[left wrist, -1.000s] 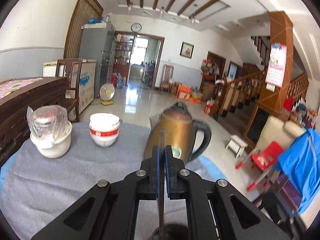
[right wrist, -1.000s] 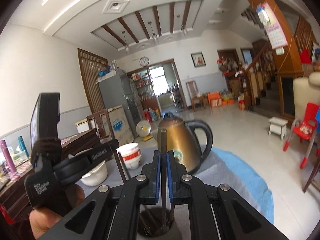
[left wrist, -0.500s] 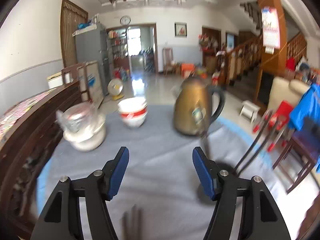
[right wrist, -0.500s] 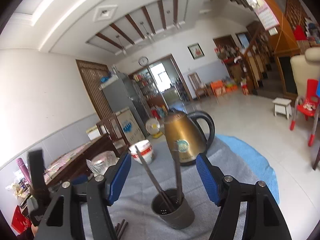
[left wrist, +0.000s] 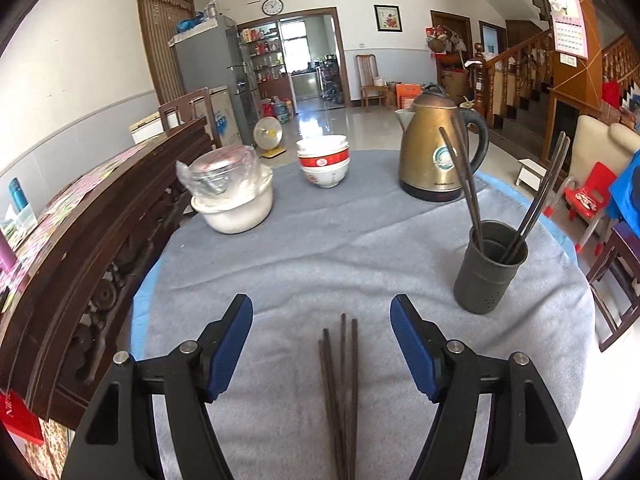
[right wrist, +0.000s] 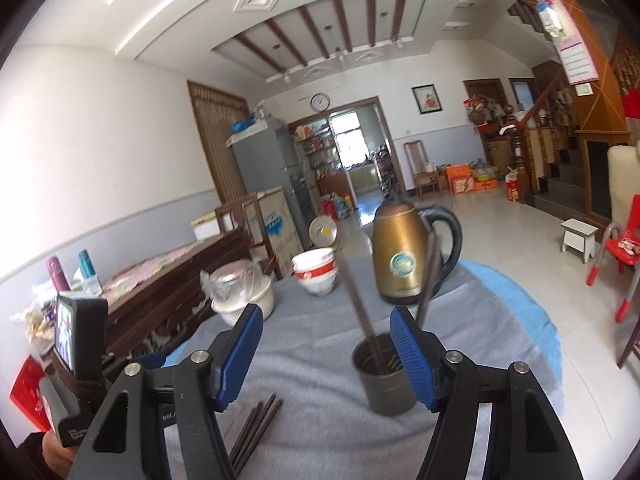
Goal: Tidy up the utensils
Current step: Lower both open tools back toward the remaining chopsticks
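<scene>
Several dark chopsticks [left wrist: 340, 380] lie side by side on the grey cloth, just below and between the fingers of my left gripper [left wrist: 321, 308]. Its jaws are opening and touch nothing. To their right stands a dark grey utensil holder [left wrist: 488, 276] with several chopsticks [left wrist: 464, 176] leaning in it. My right gripper [right wrist: 326, 316] faces that holder [right wrist: 386, 384] from a little behind. Its jaws are closing slightly, with nothing between the pads. The loose chopsticks [right wrist: 256, 426] show at its lower left.
A gold kettle [left wrist: 432, 152], stacked red-and-white bowls [left wrist: 324, 160] and a white pot with a wrapped lid [left wrist: 232, 196] stand at the far side of the cloth. A dark wooden cabinet [left wrist: 80, 248] borders the table's left. Chairs stand beyond the right edge.
Both grippers were shut on a chopstick above the holder; both have let go and stand open. The left swung away left and down over the loose chopsticks. The right drew back from the holder.
</scene>
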`<state>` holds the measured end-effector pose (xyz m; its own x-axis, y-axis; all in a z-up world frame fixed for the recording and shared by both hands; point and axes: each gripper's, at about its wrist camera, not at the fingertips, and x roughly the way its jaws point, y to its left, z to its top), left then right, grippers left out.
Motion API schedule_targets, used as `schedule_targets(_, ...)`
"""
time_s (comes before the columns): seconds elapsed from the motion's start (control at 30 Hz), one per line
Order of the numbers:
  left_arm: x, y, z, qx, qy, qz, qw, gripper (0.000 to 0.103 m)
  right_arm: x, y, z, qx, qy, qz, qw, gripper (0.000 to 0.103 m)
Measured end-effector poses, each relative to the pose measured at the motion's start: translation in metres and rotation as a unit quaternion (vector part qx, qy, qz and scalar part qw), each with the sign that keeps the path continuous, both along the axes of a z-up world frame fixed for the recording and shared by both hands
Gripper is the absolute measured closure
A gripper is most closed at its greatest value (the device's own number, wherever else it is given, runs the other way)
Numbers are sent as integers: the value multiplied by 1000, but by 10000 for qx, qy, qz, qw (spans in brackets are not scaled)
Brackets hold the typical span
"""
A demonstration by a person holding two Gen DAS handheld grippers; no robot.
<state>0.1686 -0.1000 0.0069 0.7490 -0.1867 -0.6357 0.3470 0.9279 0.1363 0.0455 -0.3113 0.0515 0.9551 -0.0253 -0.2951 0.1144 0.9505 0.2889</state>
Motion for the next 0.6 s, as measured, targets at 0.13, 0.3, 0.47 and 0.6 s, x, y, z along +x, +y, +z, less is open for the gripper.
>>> schedule_targets(0.13, 2, 9, -1, -18, 74, 83, 9999, 31, 11, 14, -11, 46, 345, 212, 9992, 62)
schedule_targets(0.3, 1, 17, -7, -9, 170, 162, 9997, 31, 16, 19, -21, 100, 598, 279, 9978, 63)
schedule_targets(0.47, 2, 19, -16, 35, 327, 197, 9993, 30, 21, 21, -31, 363, 825, 352, 9953, 62)
schedule_targets(0.6, 4, 22, -27, 121, 504, 254, 9983, 25, 28, 20, -43, 581, 1058, 419, 9918, 49)
